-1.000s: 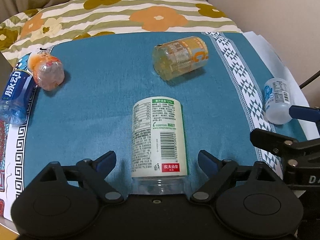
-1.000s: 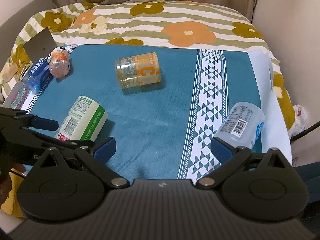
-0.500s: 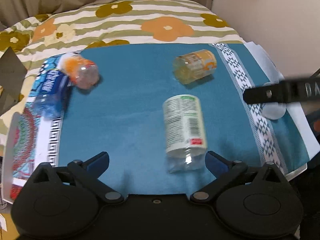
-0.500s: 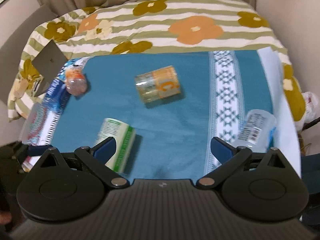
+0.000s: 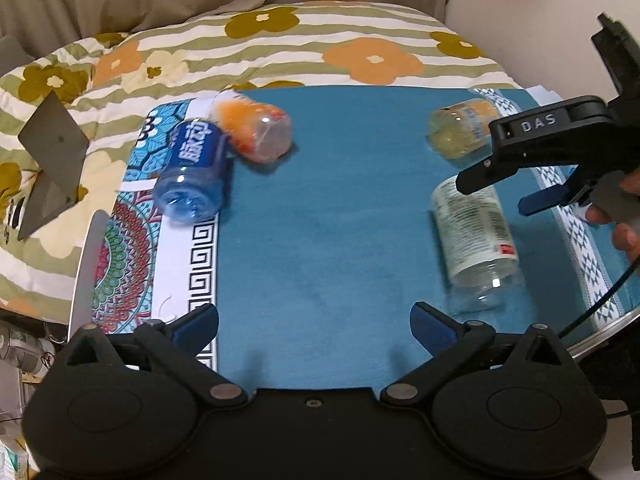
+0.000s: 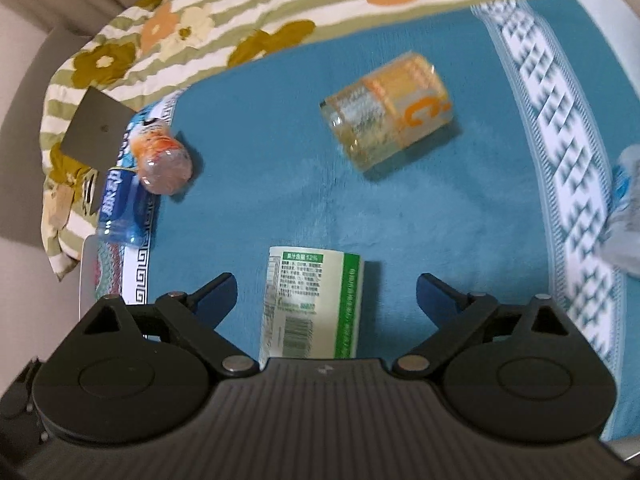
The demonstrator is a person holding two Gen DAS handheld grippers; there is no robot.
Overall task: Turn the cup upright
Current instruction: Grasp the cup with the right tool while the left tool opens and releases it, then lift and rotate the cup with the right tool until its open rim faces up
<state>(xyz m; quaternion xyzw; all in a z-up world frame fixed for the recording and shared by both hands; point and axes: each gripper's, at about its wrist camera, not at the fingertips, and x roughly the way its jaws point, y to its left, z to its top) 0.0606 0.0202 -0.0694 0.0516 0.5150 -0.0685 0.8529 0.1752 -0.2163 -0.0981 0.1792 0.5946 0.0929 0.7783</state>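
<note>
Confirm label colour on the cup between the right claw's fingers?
White with a green band, on the green-labelled cup; it shows best in the right wrist view.

Open teal cloth (image 5: 328,208) between bottles

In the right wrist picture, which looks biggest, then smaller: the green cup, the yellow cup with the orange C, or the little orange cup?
1. green cup, though it is nearest the camera
2. yellow cup, close behind in size
3. orange cup, farther off
</note>
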